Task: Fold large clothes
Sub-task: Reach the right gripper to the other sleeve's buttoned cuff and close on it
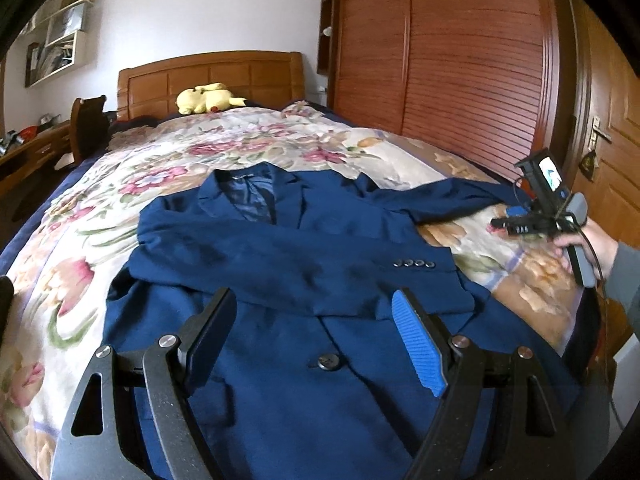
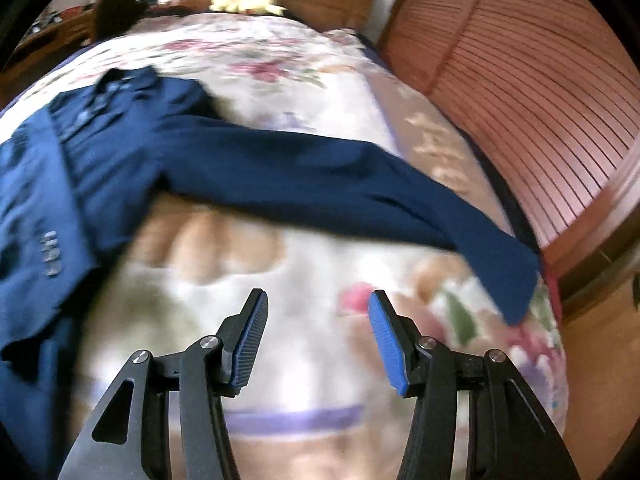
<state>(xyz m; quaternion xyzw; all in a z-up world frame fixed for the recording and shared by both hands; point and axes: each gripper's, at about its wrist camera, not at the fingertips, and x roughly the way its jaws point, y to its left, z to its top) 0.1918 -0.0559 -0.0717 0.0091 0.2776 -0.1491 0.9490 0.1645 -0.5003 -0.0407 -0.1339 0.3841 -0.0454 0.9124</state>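
Observation:
A navy blue suit jacket (image 1: 280, 248) lies front up on a floral bedspread (image 1: 100, 208), collar toward the headboard. One sleeve is folded across its chest, cuff buttons (image 1: 414, 264) showing. The other sleeve (image 2: 340, 184) stretches out flat to the right, its cuff near the bed's edge. My left gripper (image 1: 314, 296) hovers open over the jacket's lower front, just above its front button (image 1: 328, 361), with nothing between the pads. My right gripper (image 2: 318, 296) is open over bare bedspread, short of the outstretched sleeve and holding nothing. In the left wrist view the right gripper (image 1: 508, 220) sits beside that sleeve's cuff, held by a hand.
A yellow plush toy (image 1: 208, 98) lies by the wooden headboard (image 1: 212, 72). A slatted wooden wardrobe (image 1: 460, 60) runs close along the bed's right side, with a door (image 1: 616, 140) beyond. A desk (image 1: 32, 148) and chair stand to the left.

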